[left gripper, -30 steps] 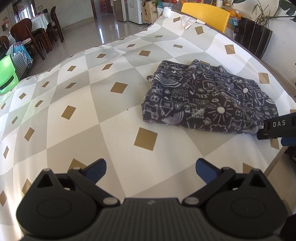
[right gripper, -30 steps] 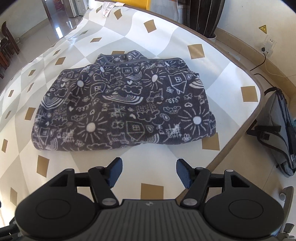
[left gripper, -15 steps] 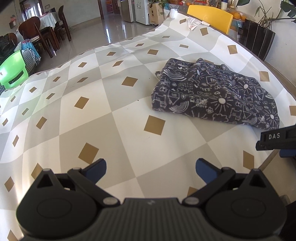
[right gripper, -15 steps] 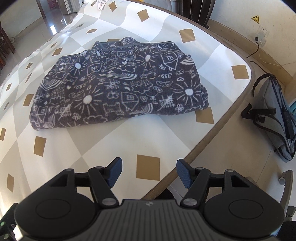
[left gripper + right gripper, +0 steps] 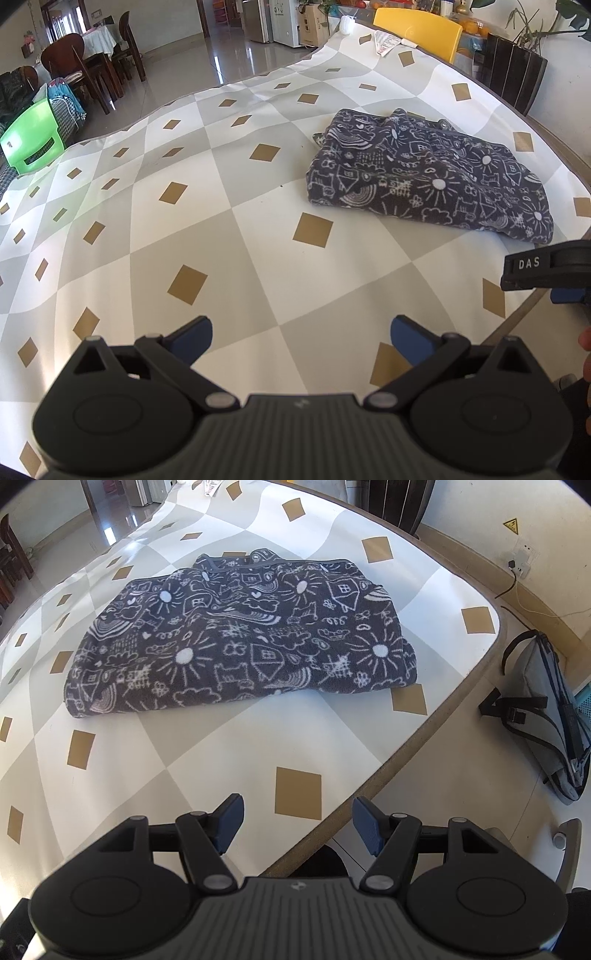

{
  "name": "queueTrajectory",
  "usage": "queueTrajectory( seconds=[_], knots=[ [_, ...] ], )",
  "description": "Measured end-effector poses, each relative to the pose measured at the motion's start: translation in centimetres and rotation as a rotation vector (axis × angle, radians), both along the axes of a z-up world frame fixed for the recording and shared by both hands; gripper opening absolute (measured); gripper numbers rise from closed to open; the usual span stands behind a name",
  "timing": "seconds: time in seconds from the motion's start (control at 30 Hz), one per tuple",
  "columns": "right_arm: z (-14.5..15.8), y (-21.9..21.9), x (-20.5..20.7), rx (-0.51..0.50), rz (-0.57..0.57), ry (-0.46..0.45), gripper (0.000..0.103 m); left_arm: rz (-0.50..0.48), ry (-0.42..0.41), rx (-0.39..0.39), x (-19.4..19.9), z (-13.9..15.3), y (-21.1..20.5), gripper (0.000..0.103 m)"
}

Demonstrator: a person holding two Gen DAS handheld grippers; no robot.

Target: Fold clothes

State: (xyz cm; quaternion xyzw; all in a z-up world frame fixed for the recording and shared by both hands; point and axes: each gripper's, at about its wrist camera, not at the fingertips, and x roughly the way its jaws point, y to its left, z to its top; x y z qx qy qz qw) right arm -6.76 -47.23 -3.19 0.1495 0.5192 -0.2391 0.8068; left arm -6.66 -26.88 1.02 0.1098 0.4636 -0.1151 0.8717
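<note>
A dark grey fleece garment with white doodle print (image 5: 424,177) lies folded in a flat bundle on the checked tablecloth (image 5: 221,236); it also shows in the right wrist view (image 5: 236,638). My left gripper (image 5: 301,338) is open and empty, well back from the garment, above the cloth. My right gripper (image 5: 297,821) is open and empty, near the table's rounded front edge, short of the garment. Part of the right gripper shows at the right side of the left wrist view (image 5: 546,267).
The table edge (image 5: 424,734) curves close on the right, with floor below and a grey backpack (image 5: 550,716) lying there. A yellow chair (image 5: 417,26) and a dark chair (image 5: 513,74) stand at the far side. A green stool (image 5: 31,144) stands far left.
Both grippers have drawn back from the garment toward the near table edge, so it looks smaller and farther. Both stay open and empty. The garment has not moved.
</note>
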Motion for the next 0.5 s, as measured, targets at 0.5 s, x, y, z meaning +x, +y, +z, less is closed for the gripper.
queueTrajectory(
  seconds=[0.5],
  knots=[
    [-0.1, 2.4, 0.8, 0.04, 0.094, -0.015, 0.064, 0.015, 0.033, 0.059, -2.0, -1.7, 1.6, 0.103]
  ],
)
